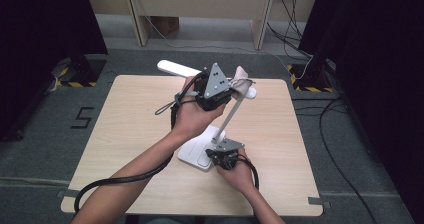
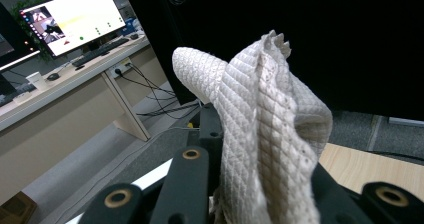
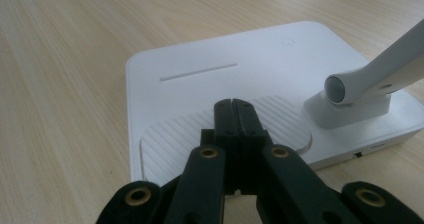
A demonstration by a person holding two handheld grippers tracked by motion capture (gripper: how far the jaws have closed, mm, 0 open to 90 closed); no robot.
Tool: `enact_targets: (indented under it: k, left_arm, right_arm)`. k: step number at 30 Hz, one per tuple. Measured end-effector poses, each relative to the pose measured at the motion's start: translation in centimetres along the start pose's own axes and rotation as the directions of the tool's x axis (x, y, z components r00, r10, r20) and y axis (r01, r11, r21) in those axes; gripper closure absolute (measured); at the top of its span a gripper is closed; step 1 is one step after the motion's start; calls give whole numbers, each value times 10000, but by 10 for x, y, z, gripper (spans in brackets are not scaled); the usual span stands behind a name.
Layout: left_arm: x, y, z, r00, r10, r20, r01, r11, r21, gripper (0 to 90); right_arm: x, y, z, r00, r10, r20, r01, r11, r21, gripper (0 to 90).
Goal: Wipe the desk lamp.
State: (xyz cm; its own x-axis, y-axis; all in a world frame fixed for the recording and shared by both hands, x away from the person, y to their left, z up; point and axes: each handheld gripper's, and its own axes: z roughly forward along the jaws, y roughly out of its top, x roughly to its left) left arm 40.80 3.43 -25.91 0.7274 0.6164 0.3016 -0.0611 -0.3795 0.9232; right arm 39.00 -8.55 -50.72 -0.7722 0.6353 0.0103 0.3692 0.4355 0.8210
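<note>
A white desk lamp stands on the wooden table [image 1: 135,119]; its base [image 1: 192,156] is near the front and its thin arm [image 1: 231,115] leans up to the long head [image 1: 175,68]. My left gripper [image 1: 234,87] is raised at the head's right end, shut on a beige quilted cloth [image 1: 243,80]. In the left gripper view the cloth [image 2: 270,134] drapes over the jaws and hides their tips. My right gripper [image 1: 214,153] is shut, its tips [image 3: 234,105] down on the ribbed pad [image 3: 170,144] of the lamp base [image 3: 225,59], beside the arm's foot [image 3: 350,109].
Bare tabletop lies left and right of the lamp. Black curtains flank the table. A desk with legs and cables [image 1: 292,21] stands behind it. In the left gripper view a lit monitor [image 2: 70,16] sits on a side desk.
</note>
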Motion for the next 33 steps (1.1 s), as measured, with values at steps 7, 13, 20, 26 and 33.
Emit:
enact_targets:
  k: [7, 13, 20, 26, 33]
  left_arm:
    - [-3, 2, 3, 10000, 42, 84, -42, 10000, 17, 809]
    - [-7, 5, 7, 9998, 95, 190, -94, 10000, -15, 809]
    - [-14, 8, 11, 9992, 209, 334, -208, 9998, -30, 809]
    - [-18, 9, 14, 9986, 269, 449, -267, 9996, -66, 809]
    - [-23, 12, 18, 9975, 407, 580, -404, 9992, -55, 809]
  right_arm:
    - [0, 0, 0, 10000, -7, 1, 7, 10000, -8, 900]
    - [0, 0, 0, 10000, -9, 3, 9, 10000, -14, 900]
    - [0, 0, 0, 10000, -27, 10, 27, 10000, -25, 900]
    - [0, 0, 0, 10000, -33, 10, 33, 10000, -28, 900]
    - [0, 0, 0, 10000, -55, -5, 55, 10000, -25, 900]
